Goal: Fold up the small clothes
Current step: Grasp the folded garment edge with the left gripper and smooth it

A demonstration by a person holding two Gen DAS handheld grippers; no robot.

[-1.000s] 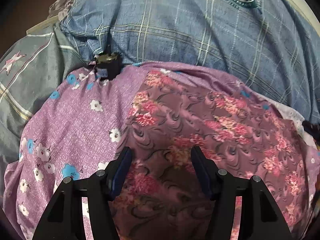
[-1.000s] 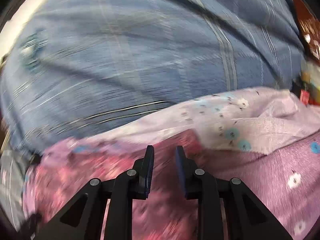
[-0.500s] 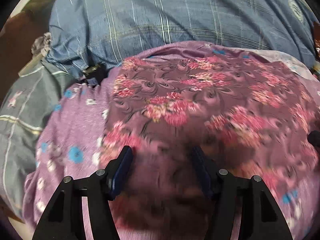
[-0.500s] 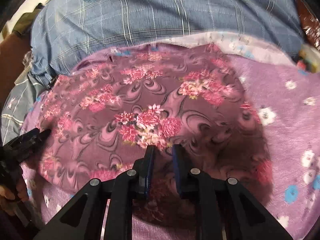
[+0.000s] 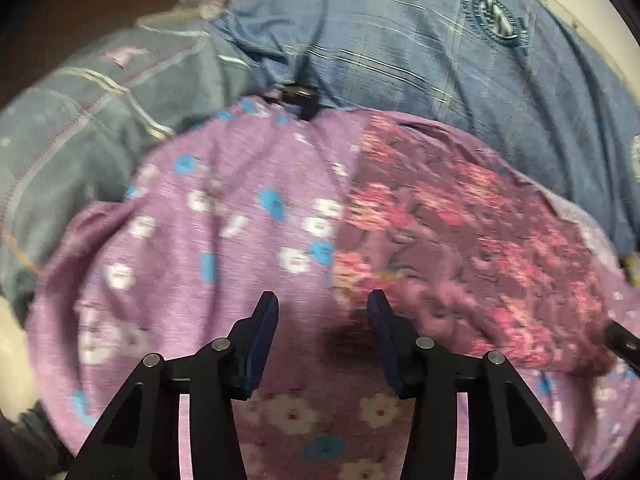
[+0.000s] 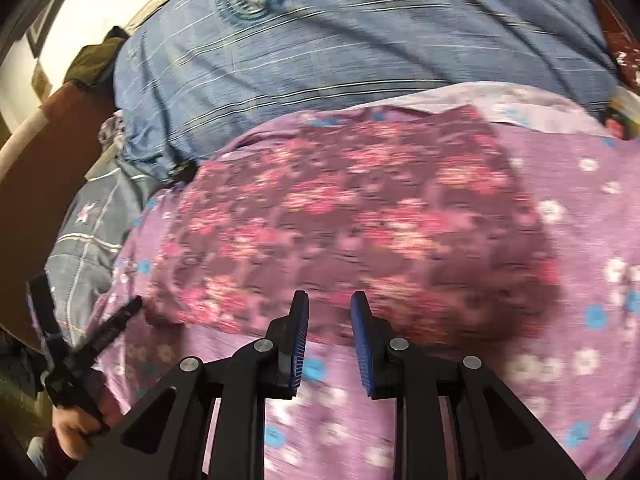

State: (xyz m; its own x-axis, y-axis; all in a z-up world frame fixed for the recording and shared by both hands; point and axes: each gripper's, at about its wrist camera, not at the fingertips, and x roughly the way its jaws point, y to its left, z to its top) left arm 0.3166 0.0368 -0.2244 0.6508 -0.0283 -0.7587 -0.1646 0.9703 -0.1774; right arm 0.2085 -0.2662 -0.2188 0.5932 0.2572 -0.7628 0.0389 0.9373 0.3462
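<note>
- The work surface is soft bedding: a lilac sheet (image 5: 224, 216) printed with white and blue flowers, spread under everything in the foreground of both views.
- Behind the lilac sheet lies a large blue checked cover (image 6: 340, 52) with a round emblem, and to the left of it a grey-blue cloth (image 5: 80, 128) with pale stripes.
- A small black object (image 5: 298, 96) sits at the seam where the blue checked cover meets the lilac sheet; what it is cannot be told.
- In the right wrist view a pale wall (image 6: 92, 4) shows at top left, with a dark brown surface (image 6: 44, 152) below it.
- The task's thing, a dark purple garment (image 6: 360, 216) with pink flowers, lies spread flat on the lilac sheet, its far edge close to the blue checked cover. Both views are blurred.
- The left tool (image 5: 323, 308) stands about half apart and its jaws are closing; nothing is between them. It hovers by the garment's left edge, over the sheet.
- The right tool (image 6: 330, 308) has a narrow gap and its jaws are opening; nothing is gripped. Its tips sit over the garment's near edge; whether they touch the cloth cannot be told.
- In the right wrist view a person's hand (image 6: 70, 430) at bottom left holds the left tool.
</note>
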